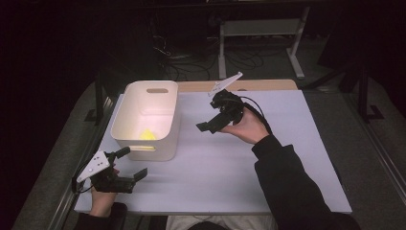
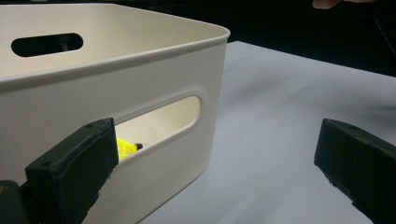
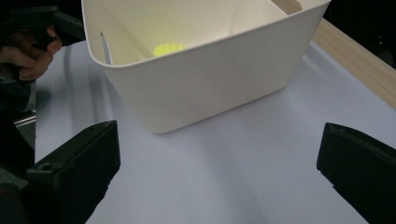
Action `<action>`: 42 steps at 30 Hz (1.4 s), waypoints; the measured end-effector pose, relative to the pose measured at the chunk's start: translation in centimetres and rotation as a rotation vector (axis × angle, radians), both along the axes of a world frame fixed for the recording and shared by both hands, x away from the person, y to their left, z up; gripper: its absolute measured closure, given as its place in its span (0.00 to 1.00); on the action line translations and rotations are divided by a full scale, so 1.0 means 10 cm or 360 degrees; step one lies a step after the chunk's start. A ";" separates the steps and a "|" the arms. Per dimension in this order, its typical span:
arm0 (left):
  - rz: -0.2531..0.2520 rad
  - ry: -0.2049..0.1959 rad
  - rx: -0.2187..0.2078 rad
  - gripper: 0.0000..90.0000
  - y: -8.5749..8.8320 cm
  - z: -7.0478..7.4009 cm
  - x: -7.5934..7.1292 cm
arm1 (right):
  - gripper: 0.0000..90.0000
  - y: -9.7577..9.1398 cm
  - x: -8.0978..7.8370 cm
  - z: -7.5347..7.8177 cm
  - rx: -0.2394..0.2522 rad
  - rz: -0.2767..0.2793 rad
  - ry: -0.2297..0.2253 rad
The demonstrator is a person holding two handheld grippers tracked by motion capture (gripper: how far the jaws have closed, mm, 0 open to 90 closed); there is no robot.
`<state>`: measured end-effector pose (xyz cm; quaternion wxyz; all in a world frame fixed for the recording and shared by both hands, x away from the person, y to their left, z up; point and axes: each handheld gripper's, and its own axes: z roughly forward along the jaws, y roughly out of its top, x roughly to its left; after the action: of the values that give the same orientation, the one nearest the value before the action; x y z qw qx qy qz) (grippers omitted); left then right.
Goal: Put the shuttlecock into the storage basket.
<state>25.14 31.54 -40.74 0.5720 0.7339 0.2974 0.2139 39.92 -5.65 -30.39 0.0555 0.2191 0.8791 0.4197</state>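
A white plastic bin (image 1: 143, 139) with handle slots stands at the left of the white tabletop (image 1: 268, 158). A small yellow object (image 1: 147, 134) lies on its floor; it shows through the near handle slot as the yellow object (image 2: 125, 147) and over the rim as the yellow object (image 3: 167, 48). My left gripper (image 1: 131, 164) is low at the front left, just in front of the bin (image 2: 112, 84), jaws wide open and empty. My right gripper (image 1: 207, 127) is held above the table to the right of the bin (image 3: 205, 88), open and empty, pointing toward it.
A wooden strip (image 1: 258, 85) runs along the table's far edge. Dark floor with cables and a white desk frame (image 1: 261, 33) lies beyond. The table's right half (image 1: 297, 143) is bare. The other hand (image 3: 28, 51) appears at the top left of the right gripper view.
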 end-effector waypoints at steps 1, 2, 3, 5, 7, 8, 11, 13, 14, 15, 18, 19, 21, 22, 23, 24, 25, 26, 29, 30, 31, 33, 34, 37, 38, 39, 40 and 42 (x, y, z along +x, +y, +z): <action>0.0000 0.0001 0.0000 0.00 0.00 0.00 0.00 | 0.00 -0.01 0.00 -0.01 0.0000 0.0001 0.0002; 0.0000 0.0001 -0.0001 0.00 0.00 0.00 0.00 | 0.00 -0.03 -0.01 -0.02 0.0002 0.0001 0.0001; 0.0000 0.0001 -0.0001 0.00 0.00 0.00 0.00 | 0.00 -0.05 -0.01 -0.03 0.0005 0.0002 0.0008; -0.0001 0.0002 0.0000 0.00 0.00 0.00 0.00 | 0.00 -0.08 -0.02 -0.05 0.0004 -0.0005 0.0011; 0.0000 0.0002 -0.0001 0.00 0.00 0.00 0.00 | 0.00 -0.09 -0.02 -0.05 0.0003 -0.0006 0.0015; 0.0000 0.0002 0.0000 0.00 0.00 0.00 0.00 | 0.00 -0.10 -0.02 -0.06 0.0003 -0.0013 0.0014; -0.0002 0.0002 0.0001 0.00 0.00 0.00 0.00 | 0.00 -0.14 -0.04 -0.08 0.0009 -0.0025 0.0016; -0.0003 0.0003 0.0003 0.00 0.00 0.00 0.00 | 0.00 -0.16 -0.05 -0.09 0.0008 -0.0025 0.0020; -0.0003 0.0003 0.0002 0.00 0.00 0.00 0.00 | 0.00 -0.17 -0.06 -0.09 0.0009 -0.0027 0.0015; -0.0003 0.0003 0.0002 0.00 0.00 0.00 0.00 | 0.00 -0.18 -0.06 -0.10 0.0008 -0.0026 0.0019; -0.0002 0.0003 0.0002 0.00 0.00 0.00 0.00 | 0.00 -0.20 -0.08 -0.12 0.0008 -0.0029 0.0021; -0.0003 0.0004 0.0003 0.00 0.00 0.00 0.00 | 0.00 -0.21 -0.08 -0.13 0.0006 -0.0032 0.0022; -0.0002 0.0004 0.0003 0.00 0.00 0.00 0.00 | 0.00 -0.23 -0.09 -0.15 0.0006 -0.0038 0.0022; -0.0002 0.0004 0.0003 0.00 0.00 0.00 0.00 | 0.00 -0.25 -0.10 -0.16 0.0009 -0.0036 0.0020; -0.0002 0.0004 0.0003 0.00 0.00 0.00 0.00 | 0.00 -0.26 -0.10 -0.17 0.0011 -0.0040 0.0023; -0.0002 0.0004 0.0005 0.00 0.00 0.00 0.00 | 0.00 -0.27 -0.11 -0.18 0.0012 -0.0046 0.0022; -0.0002 0.0005 0.0004 0.00 0.00 0.00 0.00 | 0.00 -0.28 -0.11 -0.18 0.0013 -0.0048 0.0024; -0.0002 0.0005 0.0004 0.00 0.00 0.00 0.00 | 0.00 -0.29 -0.11 -0.19 0.0015 -0.0049 0.0021; -0.0001 0.0005 0.0005 0.00 0.00 0.00 0.00 | 0.00 -0.33 -0.12 -0.21 0.0019 -0.0058 0.0025; -0.0001 0.0005 0.0006 0.00 0.00 0.00 0.00 | 0.00 -0.34 -0.13 -0.21 0.0021 -0.0060 0.0027; -0.0001 0.0005 0.0006 0.00 0.00 0.00 0.00 | 0.00 -0.35 -0.13 -0.22 0.0021 -0.0060 0.0025; -0.0001 0.0005 0.0006 0.00 0.00 0.00 0.00 | 0.00 -0.37 -0.14 -0.23 0.0024 -0.0063 0.0025; -0.0001 0.0005 0.0006 0.00 0.00 0.00 0.00 | 0.00 -0.38 -0.14 -0.23 0.0027 -0.0066 0.0025; -0.0001 0.0004 0.0006 0.00 0.00 0.00 0.00 | 0.00 -0.41 -0.16 -0.25 0.0032 -0.0069 0.0027; -0.0001 0.0004 0.0006 0.00 0.00 0.00 0.00 | 0.00 -0.42 -0.16 -0.26 0.0030 -0.0064 0.0026; -0.0001 0.0004 0.0005 0.00 0.00 0.00 0.00 | 0.00 -0.43 -0.17 -0.27 0.0032 -0.0069 0.0028; -0.0001 0.0004 0.0006 0.00 0.00 0.00 0.00 | 0.00 -0.44 -0.17 -0.27 0.0031 -0.0071 0.0027; -0.0001 0.0005 0.0007 0.00 0.00 0.00 0.00 | 0.00 -0.46 -0.18 -0.28 0.0033 -0.0082 0.0034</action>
<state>25.15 31.53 -40.75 0.5699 0.7356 0.2976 0.2133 38.15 -10.23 -33.17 0.0546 0.2466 0.8693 0.4248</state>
